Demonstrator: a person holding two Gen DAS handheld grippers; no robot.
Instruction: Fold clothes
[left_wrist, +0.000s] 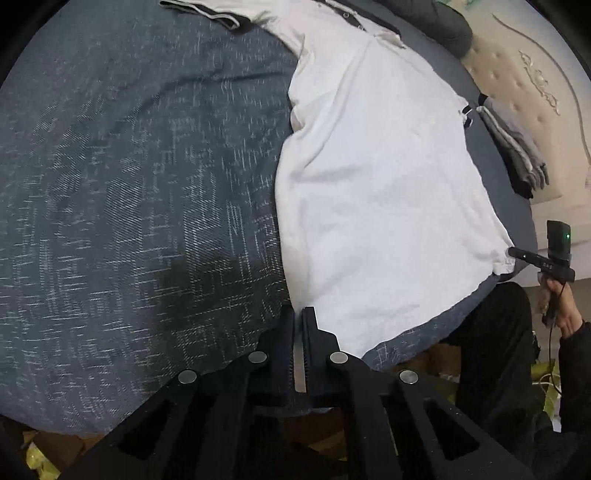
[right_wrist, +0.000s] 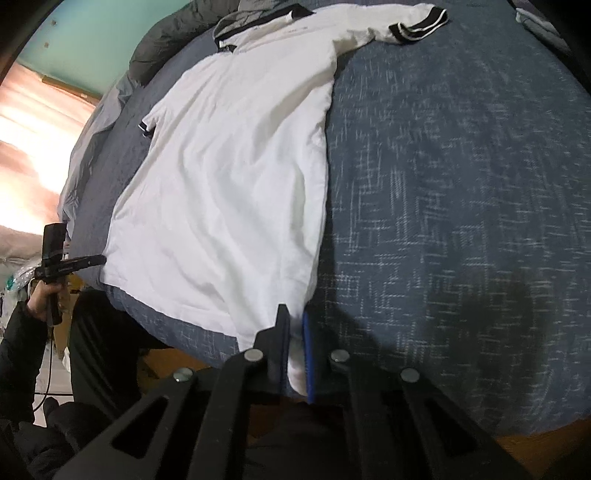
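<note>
The white shirt (right_wrist: 236, 155) lies spread flat on the bed (right_wrist: 461, 192), its hem at the bed's near edge and its black-trimmed collar (right_wrist: 258, 26) toward the far edge. One long sleeve (right_wrist: 391, 26) with a black-and-white striped cuff stretches out along the far side of the blue-grey flecked bedcover; a short bit of striped trim shows at the shirt's other side.

The right gripper (right_wrist: 293, 332) is clenched on one hem corner of the shirt, white cloth bunched between its black finger and its blue-edged finger. The left gripper (left_wrist: 298, 325) is clamped on the opposite hem corner, a thin strip of white fabric pinched between its two black fingers. Each gripper shows small in the other's view, held in a hand (left_wrist: 561, 306) with a dark sleeve, just at the bed's near edge; small pale markings on its bar are too tiny to read.

Beyond the shirt, a stack of folded grey clothes (left_wrist: 517, 147) rests near the cream quilted headboard (left_wrist: 532, 74). A dark grey pillow (right_wrist: 177, 40) sits at the far edge by the collar. No brand or label is legible on the shirt.
</note>
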